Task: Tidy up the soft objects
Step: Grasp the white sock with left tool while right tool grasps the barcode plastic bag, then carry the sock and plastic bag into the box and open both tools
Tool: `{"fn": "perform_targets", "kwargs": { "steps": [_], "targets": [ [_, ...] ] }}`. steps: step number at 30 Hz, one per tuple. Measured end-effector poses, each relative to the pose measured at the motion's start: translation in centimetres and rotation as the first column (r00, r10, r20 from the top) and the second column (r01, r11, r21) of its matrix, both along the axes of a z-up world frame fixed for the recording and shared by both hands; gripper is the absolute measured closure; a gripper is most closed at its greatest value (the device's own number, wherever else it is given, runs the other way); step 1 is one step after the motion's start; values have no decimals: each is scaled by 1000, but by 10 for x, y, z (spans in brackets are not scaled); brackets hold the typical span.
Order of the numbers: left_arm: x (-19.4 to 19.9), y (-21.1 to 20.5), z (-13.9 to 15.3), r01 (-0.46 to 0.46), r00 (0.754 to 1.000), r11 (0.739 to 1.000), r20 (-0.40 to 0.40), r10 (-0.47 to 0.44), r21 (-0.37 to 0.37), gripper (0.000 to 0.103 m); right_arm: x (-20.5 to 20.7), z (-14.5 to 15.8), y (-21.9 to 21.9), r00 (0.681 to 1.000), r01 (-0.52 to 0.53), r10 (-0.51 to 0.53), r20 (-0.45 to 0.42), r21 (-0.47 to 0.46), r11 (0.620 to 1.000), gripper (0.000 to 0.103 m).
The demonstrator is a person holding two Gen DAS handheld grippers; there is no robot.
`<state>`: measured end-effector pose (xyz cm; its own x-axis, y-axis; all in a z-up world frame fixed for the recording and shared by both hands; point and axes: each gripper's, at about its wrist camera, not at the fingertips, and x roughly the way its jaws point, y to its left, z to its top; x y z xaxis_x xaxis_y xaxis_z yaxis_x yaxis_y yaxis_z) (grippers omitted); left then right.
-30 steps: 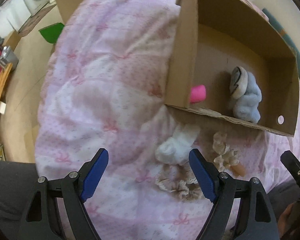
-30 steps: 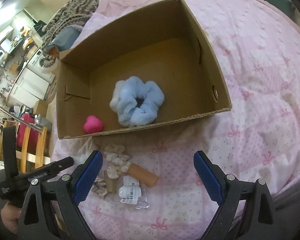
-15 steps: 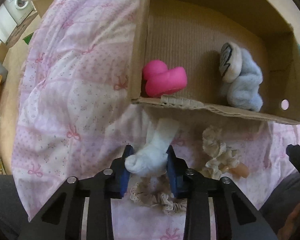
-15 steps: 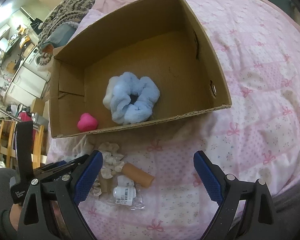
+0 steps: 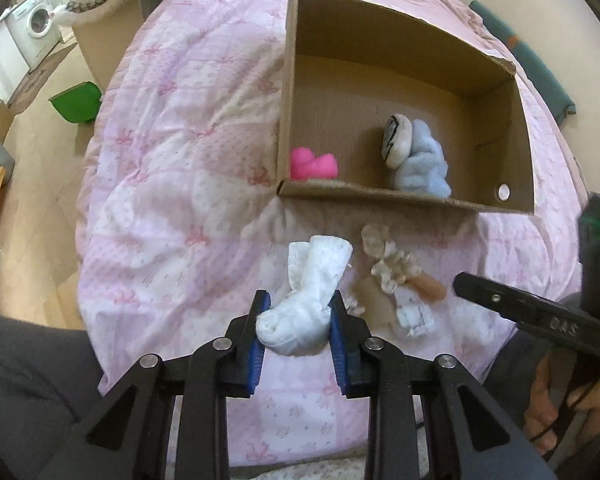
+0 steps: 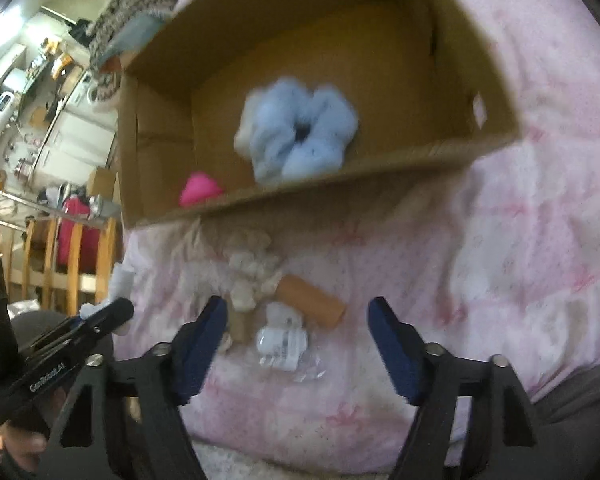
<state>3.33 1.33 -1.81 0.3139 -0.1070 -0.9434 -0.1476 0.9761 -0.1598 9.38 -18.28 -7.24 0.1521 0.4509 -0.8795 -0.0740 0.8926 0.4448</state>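
My left gripper is shut on a white sock and holds it above the pink quilt, in front of the cardboard box. The box holds a pink soft toy, a blue fluffy scrunchie and a cream pad. My right gripper is open, low over a beige scrunchie, a tan tube and a small white packet on the quilt. The box and the blue scrunchie show blurred in the right wrist view.
The pink quilt covers the bed, whose left edge drops to the floor. A green bin and a washing machine stand on the left. A wooden chair is at the left of the right wrist view.
My left gripper closed on the white sock and lifted it back from the box. My right gripper moved down and forward towards the small items; its jaws narrowed a little.
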Motion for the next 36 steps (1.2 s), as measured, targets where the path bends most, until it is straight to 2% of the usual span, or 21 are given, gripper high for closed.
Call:
{"fn": "perform_targets", "kwargs": {
  "steps": [1, 2, 8, 13, 18, 20, 21, 23, 27, 31, 34, 36],
  "targets": [
    [-2, 0, -3, 1, 1000, 1000, 0, -1, 8, 77, 0, -5, 2, 1000, -9, 10, -30, 17, 1000, 41],
    [-3, 0, -7, -5, 1000, 1000, -5, 5, 12, 77, 0, -9, 5, 999, -18, 18, -48, 14, 1000, 43],
    [2, 10, -25, -60, 997, 998, -44, 60, 3, 77, -3, -30, 29, 988, -112, 103, -113, -76, 991, 43],
    [6, 4, -29, -53, 998, 998, -40, 54, 22, 77, -8, -37, 55, 980, -192, 178, -85, -213, 958, 43],
    [7, -1, -29, -38, 999, 999, -36, 40, 32, 77, -14, -42, 69, 972, -236, 226, -68, -275, 932, 43],
    [7, -1, -29, -41, 998, 999, -37, 42, 31, 77, -17, -42, 71, 969, -245, 237, -63, -281, 928, 46],
    [7, -1, -29, -45, 998, 999, -38, 47, 29, 77, -18, -42, 72, 968, -251, 244, -61, -281, 926, 57],
    [7, 0, -29, -51, 998, 998, -40, 52, 25, 77, -25, -40, 79, 963, -271, 264, -62, -254, 928, 71],
    [6, 2, -30, -55, 998, 998, -40, 56, 26, 77, -35, -31, 91, 951, -307, 307, -37, -229, 923, 82],
    [5, 6, -29, -66, 997, 998, -37, 67, 26, 77, -42, -18, 85, 955, -295, 295, -27, -192, 936, 85],
    [4, 9, -27, -74, 997, 997, -26, 75, 25, 77, -39, 0, 65, 965, -263, 262, -29, -153, 953, 85],
    [2, 9, -23, -76, 997, 997, -14, 76, 19, 77, -39, 15, 54, 973, -229, 232, 12, -133, 964, 86]
  ]
}}
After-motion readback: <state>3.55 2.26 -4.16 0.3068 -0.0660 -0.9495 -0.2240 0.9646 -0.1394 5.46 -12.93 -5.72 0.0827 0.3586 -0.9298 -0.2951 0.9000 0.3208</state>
